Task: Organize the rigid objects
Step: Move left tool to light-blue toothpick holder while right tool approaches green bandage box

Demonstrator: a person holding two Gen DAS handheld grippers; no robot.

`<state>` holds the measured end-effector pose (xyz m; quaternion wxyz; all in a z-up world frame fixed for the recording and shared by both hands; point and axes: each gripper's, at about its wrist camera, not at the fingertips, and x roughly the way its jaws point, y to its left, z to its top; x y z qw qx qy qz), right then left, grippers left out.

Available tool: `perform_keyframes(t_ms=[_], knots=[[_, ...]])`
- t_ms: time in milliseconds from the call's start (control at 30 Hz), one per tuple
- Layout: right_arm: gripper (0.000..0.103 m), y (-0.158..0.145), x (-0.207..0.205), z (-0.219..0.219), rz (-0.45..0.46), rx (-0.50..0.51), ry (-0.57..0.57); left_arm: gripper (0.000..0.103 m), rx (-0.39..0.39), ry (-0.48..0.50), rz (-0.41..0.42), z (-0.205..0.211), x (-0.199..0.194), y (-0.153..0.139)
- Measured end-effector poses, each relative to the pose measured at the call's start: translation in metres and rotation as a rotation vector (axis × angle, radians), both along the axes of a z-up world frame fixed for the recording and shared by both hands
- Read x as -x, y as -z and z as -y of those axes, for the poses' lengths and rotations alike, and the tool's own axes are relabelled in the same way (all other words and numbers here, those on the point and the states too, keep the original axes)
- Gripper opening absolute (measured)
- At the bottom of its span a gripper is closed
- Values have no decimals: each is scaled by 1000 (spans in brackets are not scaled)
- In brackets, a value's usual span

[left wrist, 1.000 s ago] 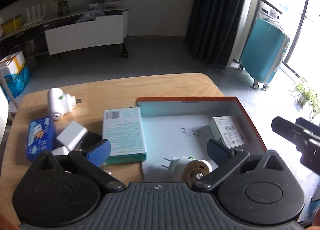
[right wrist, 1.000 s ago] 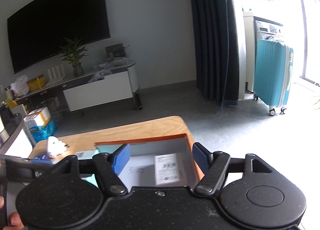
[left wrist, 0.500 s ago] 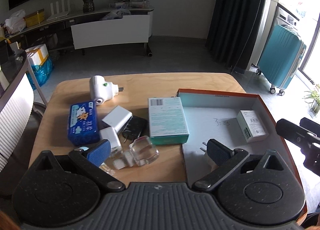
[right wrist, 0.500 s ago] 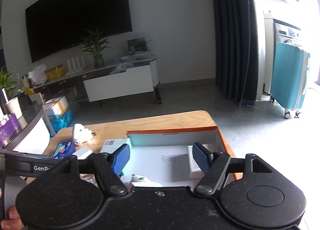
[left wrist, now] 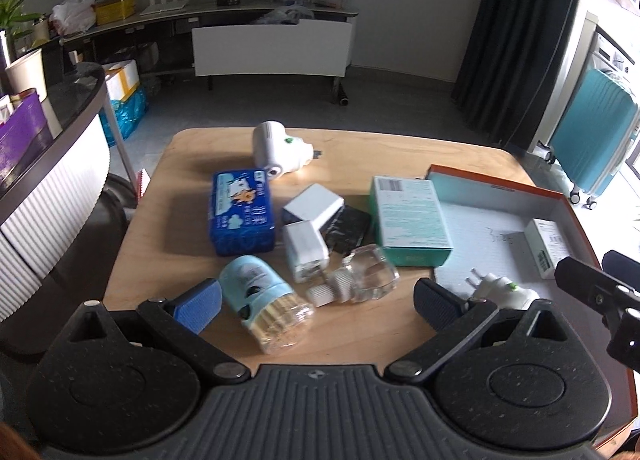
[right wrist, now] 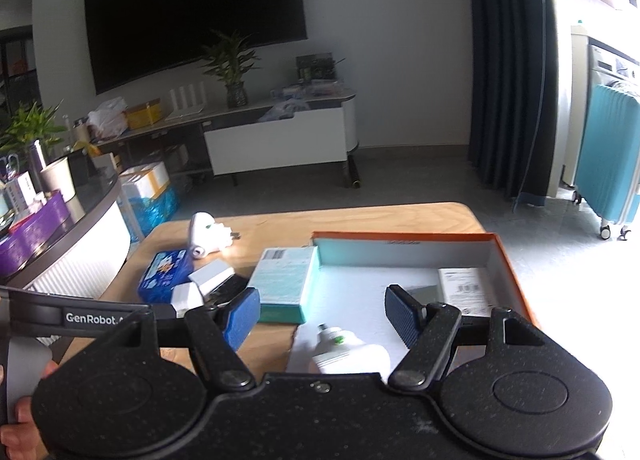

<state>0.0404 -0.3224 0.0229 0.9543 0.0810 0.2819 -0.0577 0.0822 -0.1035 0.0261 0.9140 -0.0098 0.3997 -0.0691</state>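
Observation:
An orange-rimmed box (left wrist: pixel 496 184) lies open at the right of the wooden table, holding a white plug-in device (left wrist: pixel 500 288) and a small white carton (left wrist: pixel 546 247). Left of it lie a teal box (left wrist: pixel 410 225), a blue pack (left wrist: pixel 242 216), white adapters (left wrist: pixel 304 250), a clear bottle (left wrist: pixel 370 275), a light blue jar (left wrist: pixel 264 302) and a white device (left wrist: pixel 280 149). My left gripper (left wrist: pixel 316 302) is open and empty above the jar and bottle. My right gripper (right wrist: pixel 322 310) is open and empty above the box (right wrist: pixel 508 256) and the plug-in device (right wrist: pixel 346 352).
A black item (left wrist: pixel 346 227) lies under the adapters. A curved counter (left wrist: pixel 52 163) stands left of the table. A teal suitcase (left wrist: pixel 592 147) stands at the right. A TV bench (right wrist: pixel 276 131) runs along the far wall.
My left gripper has pulled back and swung left from over the box, bringing the loose items into view. My right gripper has drawn back and risen a little. Both stay open.

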Motion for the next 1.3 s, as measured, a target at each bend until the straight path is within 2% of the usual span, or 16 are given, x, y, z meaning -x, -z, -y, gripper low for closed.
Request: perform_keyframes(t_ms=[600, 800, 1067, 1167, 1300], knots=[[82, 10, -13, -39, -34, 11, -104, 103, 60, -110, -53, -68, 8, 20], [82, 14, -13, -42, -46, 0, -118, 103, 85, -117, -77, -74, 7, 27], [82, 18, -14, -43, -54, -8, -128, 103, 84, -52, -80, -55, -3, 39], [82, 18, -14, -43, -56, -9, -125, 103, 73, 30, -58, -50, -11, 46], [82, 18, -15, -39, -55, -8, -115, 103, 6, 129, 5, -49, -22, 52]])
